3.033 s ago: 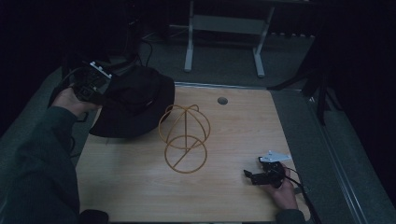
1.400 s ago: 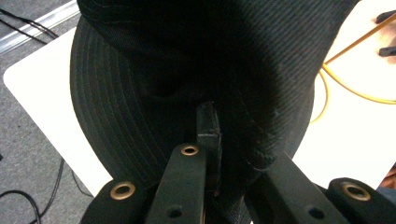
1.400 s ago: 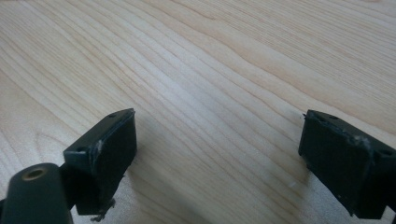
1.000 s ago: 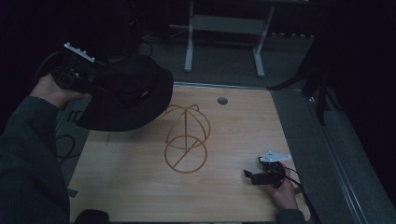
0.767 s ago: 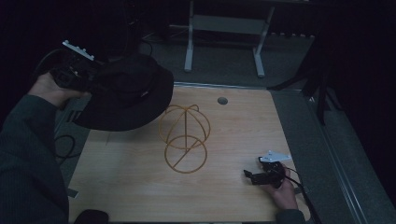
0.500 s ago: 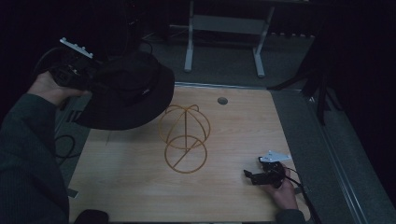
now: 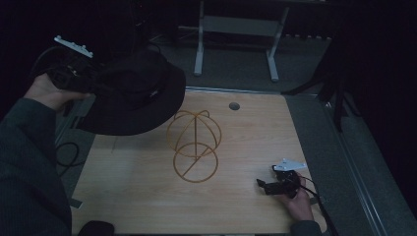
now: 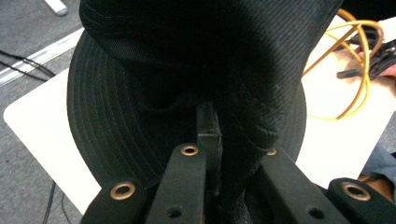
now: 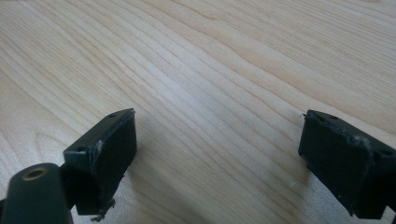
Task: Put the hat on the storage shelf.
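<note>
Left gripper [image 8: 212, 140] pinches black fabric bucket hat [image 7: 135, 93] aloft beside gold wire dome stand [image 7: 194, 145]; right gripper [image 9: 217, 158], jaws spread, rests on light wooden table [image 7: 236, 132].

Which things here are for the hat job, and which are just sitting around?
For the job:
black hat, pinched in the left gripper
gold wire stand, bare on the table

Just around:
right gripper, jaws apart, resting on the table
metal frame legs behind
</note>
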{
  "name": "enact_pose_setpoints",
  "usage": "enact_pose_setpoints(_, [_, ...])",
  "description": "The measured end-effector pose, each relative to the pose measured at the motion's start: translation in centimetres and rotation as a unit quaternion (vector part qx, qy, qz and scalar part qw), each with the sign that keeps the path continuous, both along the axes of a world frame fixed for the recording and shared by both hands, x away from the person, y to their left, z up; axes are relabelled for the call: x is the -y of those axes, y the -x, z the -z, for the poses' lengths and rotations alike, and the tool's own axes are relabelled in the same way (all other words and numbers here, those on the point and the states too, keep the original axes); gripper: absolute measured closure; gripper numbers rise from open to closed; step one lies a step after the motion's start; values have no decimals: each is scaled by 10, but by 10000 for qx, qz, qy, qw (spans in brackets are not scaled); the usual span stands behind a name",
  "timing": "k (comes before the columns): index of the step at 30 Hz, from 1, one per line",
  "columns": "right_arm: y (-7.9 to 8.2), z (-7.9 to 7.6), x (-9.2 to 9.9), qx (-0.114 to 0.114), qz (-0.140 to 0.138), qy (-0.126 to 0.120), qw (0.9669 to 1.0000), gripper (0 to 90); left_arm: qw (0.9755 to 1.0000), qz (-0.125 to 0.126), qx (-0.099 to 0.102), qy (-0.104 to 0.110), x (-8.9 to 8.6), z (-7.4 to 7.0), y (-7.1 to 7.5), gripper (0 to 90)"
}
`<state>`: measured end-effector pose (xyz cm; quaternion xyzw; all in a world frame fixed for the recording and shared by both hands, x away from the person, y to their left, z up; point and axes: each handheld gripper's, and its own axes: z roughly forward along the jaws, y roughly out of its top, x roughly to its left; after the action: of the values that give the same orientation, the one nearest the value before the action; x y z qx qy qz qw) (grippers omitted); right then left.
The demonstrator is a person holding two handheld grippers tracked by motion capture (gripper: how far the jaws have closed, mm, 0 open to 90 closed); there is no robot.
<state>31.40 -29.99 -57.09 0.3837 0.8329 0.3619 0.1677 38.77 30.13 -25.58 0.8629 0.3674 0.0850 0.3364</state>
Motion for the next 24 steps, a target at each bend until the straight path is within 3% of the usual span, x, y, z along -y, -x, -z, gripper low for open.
enact_pose_setpoints(8, [0, 0, 0, -6, 3, -1, 10000, 112, 9999, 69, 84, -5, 4, -7, 3, 882])
enact_pose_setpoints(24, [0, 0, 0, -4, 3, 3, 10000, 112, 9990, 336, 142, 263, 11, -20, 7, 882])
